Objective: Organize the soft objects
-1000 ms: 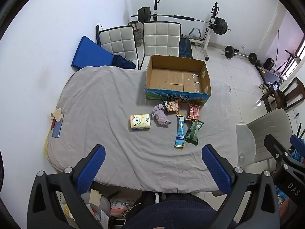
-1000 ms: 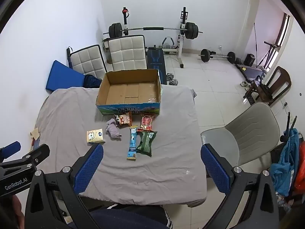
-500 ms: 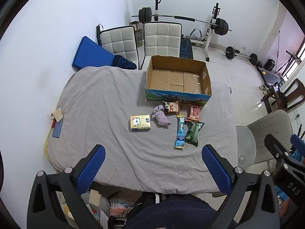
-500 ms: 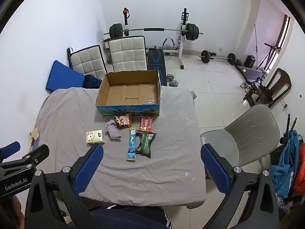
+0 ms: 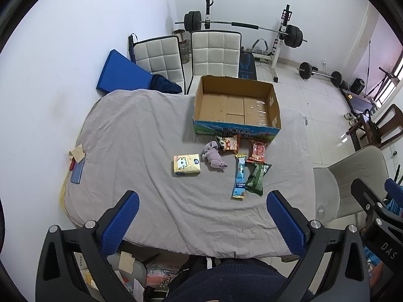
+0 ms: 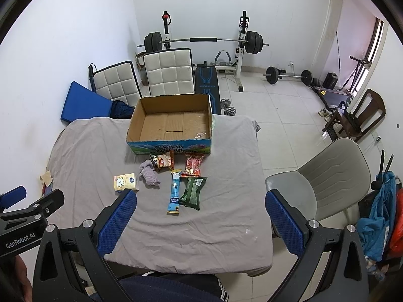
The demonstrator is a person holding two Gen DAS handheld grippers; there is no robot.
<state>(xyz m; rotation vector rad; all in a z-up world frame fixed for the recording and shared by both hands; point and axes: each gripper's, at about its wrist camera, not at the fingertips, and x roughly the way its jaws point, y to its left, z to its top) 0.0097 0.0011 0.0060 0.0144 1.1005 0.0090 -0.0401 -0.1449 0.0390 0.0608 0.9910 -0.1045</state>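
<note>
Cardboard box (image 5: 236, 105) at the desk's (image 5: 141, 136) far edge; we see only bare cardboard inside. Snack packets (image 5: 257, 178), tissue pack (image 5: 187, 164) and purple cloth (image 5: 214, 156) lie mid-desk. Left tool (image 5: 201, 220) and right tool (image 6: 200, 217) both spread wide, holding nothing.

- White walls (image 6: 75, 25) enclose the room; the floor (image 6: 284, 105) is pale glossy tile.
- A barbell on a rack (image 6: 201, 40) stands against the far wall, with a weight bench (image 6: 207, 85) under it and a smaller barbell (image 6: 289, 75) on the floor.
- Two white quilted chairs (image 5: 214, 50) stand behind a table under a grey cloth (image 5: 141, 130).
- A beige plastic chair (image 6: 325, 173) stands at the table's right.
- Daylight enters by a window (image 6: 375, 40) at right.
</note>
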